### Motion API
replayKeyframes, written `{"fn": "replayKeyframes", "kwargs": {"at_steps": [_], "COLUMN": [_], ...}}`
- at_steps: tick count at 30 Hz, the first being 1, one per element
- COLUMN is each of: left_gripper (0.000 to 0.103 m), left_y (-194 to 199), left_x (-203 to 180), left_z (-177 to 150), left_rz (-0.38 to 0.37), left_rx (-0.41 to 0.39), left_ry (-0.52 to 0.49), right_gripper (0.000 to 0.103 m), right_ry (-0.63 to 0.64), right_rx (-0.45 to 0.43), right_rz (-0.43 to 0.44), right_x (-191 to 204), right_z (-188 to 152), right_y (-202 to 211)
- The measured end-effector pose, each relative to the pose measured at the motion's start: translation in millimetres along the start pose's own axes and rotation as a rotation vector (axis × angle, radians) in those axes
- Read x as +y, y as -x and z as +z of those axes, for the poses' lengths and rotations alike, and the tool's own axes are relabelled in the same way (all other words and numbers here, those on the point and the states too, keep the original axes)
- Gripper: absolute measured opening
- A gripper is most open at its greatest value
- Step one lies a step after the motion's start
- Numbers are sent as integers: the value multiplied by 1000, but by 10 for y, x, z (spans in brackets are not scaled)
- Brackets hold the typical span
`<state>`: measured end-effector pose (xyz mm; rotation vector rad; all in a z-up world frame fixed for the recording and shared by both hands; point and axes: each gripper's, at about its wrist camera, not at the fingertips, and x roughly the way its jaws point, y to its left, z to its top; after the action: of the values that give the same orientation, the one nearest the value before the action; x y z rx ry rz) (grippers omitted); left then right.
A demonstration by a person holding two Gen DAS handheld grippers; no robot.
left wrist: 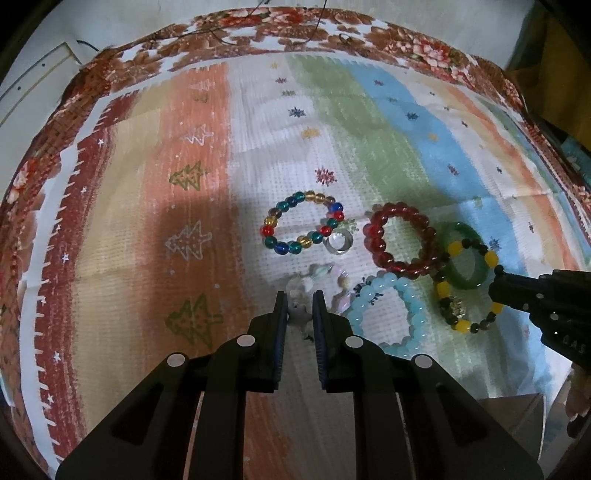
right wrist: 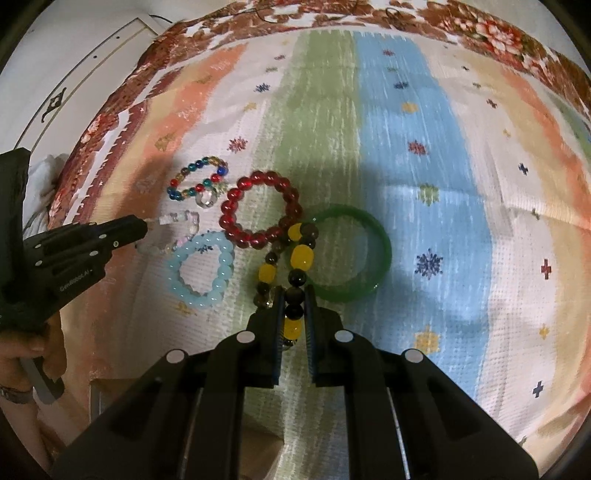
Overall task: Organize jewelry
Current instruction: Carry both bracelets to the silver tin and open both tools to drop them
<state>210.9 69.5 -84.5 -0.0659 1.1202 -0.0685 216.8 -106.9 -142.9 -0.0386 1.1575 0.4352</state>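
Several bracelets lie close together on a striped cloth (left wrist: 147,184). My left gripper (left wrist: 300,297) is shut on a pale pearly bracelet (left wrist: 325,275), also in the right wrist view (right wrist: 177,221). My right gripper (right wrist: 294,293) is shut on a yellow and dark bead bracelet (right wrist: 301,254), which drapes over a green bangle (right wrist: 380,251); both show in the left wrist view (left wrist: 458,249) (left wrist: 452,236). A red bead bracelet (left wrist: 373,236), a light blue bead bracelet (left wrist: 410,306), a multicolour bead bracelet (left wrist: 273,221) and a clear ring (left wrist: 338,242) lie between.
The striped cloth covers a table with a floral brown border (left wrist: 258,22). A white panel (right wrist: 92,70) stands at the far left. A hand with a wristwatch (right wrist: 22,391) holds the left gripper body (right wrist: 74,251).
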Motion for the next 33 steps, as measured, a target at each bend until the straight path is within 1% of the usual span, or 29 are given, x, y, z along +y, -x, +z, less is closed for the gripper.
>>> {"fn": "replayKeyframes", "kwargs": {"at_steps": [13, 20, 33], "left_gripper": [13, 13, 13], "left_y": [364, 607, 1035], "left_x": [-58, -124, -300], "left_z": [-90, -171, -321], "left_rz": [-20, -33, -68], "left_rx": [-69, -110, -191], "left_ry": [2, 0, -29], "right_gripper": [11, 11, 11], "right_ry": [60, 65, 80], "right_rx": [-84, -107, -184], "right_rz": [7, 25, 52], "right_x": [181, 238, 332], "right_z": [-27, -81, -276], "right_y": [362, 500, 928]}}
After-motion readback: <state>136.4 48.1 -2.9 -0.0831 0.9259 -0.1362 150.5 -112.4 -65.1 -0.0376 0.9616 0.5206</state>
